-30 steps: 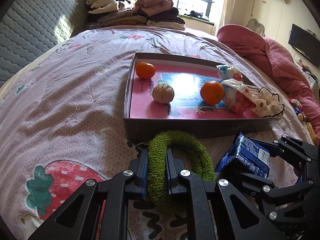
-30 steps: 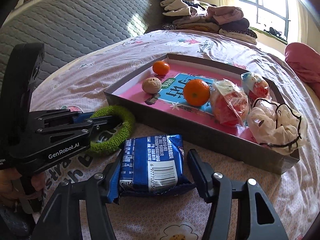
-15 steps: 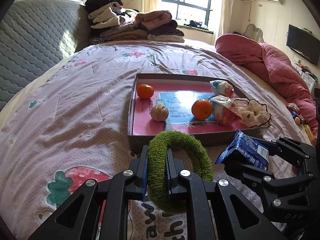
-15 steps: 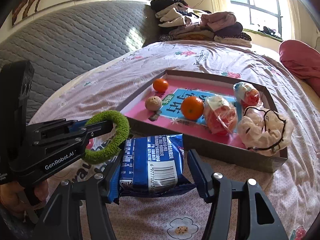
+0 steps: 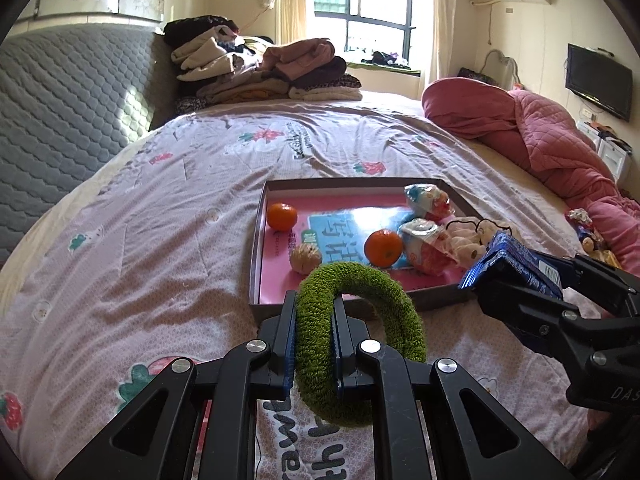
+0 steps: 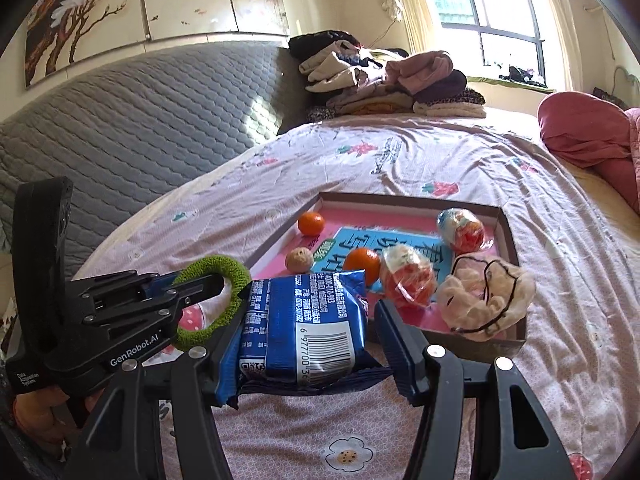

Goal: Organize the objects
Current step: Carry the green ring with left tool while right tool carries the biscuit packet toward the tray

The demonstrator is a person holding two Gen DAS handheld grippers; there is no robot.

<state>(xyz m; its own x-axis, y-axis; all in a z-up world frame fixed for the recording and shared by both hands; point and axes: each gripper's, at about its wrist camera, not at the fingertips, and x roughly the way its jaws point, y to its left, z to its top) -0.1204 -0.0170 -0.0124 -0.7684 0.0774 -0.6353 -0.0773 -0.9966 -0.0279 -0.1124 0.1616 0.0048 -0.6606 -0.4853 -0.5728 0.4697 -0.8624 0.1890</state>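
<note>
Right now my left gripper (image 5: 314, 320) is clamped on 1 side of the green ring (image 5: 360, 316), its 2 fingers pinching the fuzzy loop so the ring stands on edge, with its open hole facing left and right across the scene. My right gripper (image 6: 308, 332) is clamped on the blue snack packet (image 6: 304, 324), which lies flat between the fingers with its barcode end nearest me and its long axis running away toward the tray (image 5: 256, 240).

Both things hang above the bedspread (image 5: 140, 260), clear of it as far as I can judge, just short of the tray's near wall. The tray lies straight ahead and slightly right of my left fingers, directly ahead of my right. Inside it sit 2 oranges (image 5: 282, 216), a pale walnut-like ball (image 5: 306, 258), 2 wrapped snacks (image 6: 408, 276) and a cream scrunchie (image 6: 484, 300).

I judge the coming move is a forward carry over that near wall. The ring is nearest the bare pink floor at the tray's near-left corner; the packet faces crowded ground, so it likely needs the middle gap.
</note>
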